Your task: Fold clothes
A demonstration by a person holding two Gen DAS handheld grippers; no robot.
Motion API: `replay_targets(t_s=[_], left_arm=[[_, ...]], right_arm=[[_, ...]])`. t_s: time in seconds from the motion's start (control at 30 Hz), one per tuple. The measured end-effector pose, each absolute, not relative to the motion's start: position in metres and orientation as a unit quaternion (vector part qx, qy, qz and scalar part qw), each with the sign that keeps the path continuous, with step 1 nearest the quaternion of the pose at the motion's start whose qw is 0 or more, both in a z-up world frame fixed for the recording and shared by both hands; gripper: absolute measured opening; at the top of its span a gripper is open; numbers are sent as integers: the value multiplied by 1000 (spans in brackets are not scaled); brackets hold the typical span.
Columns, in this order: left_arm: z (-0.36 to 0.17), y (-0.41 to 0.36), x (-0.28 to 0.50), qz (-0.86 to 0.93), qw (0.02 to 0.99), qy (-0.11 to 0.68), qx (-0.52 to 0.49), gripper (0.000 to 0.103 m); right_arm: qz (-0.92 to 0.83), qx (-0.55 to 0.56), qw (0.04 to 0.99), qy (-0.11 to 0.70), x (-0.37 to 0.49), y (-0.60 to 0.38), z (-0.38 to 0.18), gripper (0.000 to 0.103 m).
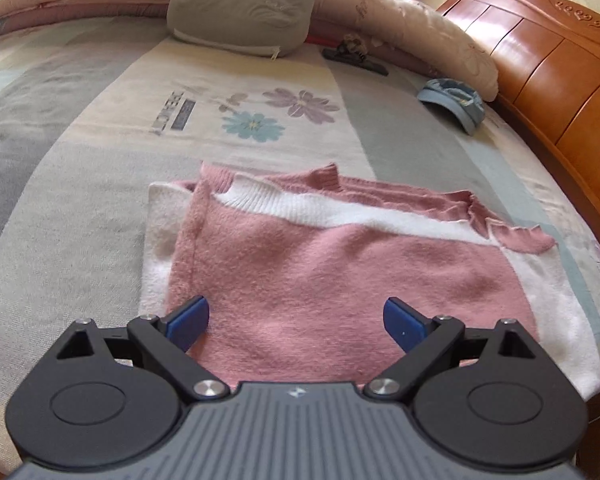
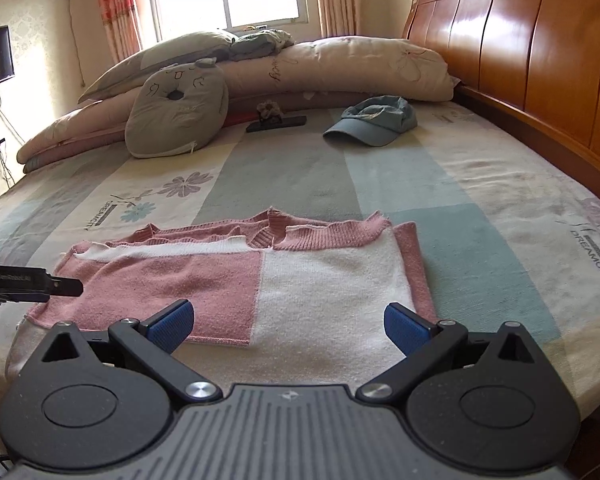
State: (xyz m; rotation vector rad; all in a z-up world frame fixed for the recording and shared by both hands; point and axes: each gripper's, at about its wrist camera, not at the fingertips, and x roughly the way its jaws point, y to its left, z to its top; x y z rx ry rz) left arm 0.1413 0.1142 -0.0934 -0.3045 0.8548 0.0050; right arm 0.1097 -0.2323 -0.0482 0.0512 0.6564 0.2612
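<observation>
Right tongs [image 2: 289,327] sit closest to my lens, blue pads spread wide with nothing between them, hovering over the near white part of the sweater [image 2: 236,280]. Left tongs [image 1: 296,322] are spread the same way, empty, above the pink panel on their side. I see the left tool's black tip poking in at the left edge of the right view, just over the sweater's pink corner.

Pink and white, the sweater lies partly folded on the bed [image 2: 480,208], near the front edge, ribbed pink hems bunched along its far side. From the right view the pink half is left, the white half right.

Further back a blue cap [image 2: 370,126] rests well apart from the sweater, near the wooden headboard [image 2: 520,44]. A grey cushion [image 2: 176,110] leans against rolled bedding [image 2: 340,66]. Between cushion and cap lies a dark flat item, perhaps a hair clip [image 2: 276,122]; I can't make it out well.
</observation>
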Motion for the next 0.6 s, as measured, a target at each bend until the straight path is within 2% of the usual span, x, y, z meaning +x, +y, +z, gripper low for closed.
replay_targets(t_s=[0.2, 0.37, 0.6], left_arm=[[-78, 114, 124, -28, 912, 379, -151, 94], [-91, 130, 123, -5, 903, 396, -165, 94], [-69, 140, 91, -14, 915, 356, -187, 94]], right_arm=[[124, 15, 940, 318, 101, -226, -41, 103], [143, -6, 938, 316, 96, -210, -38, 103], [181, -16, 926, 332, 102, -182, -43, 103]])
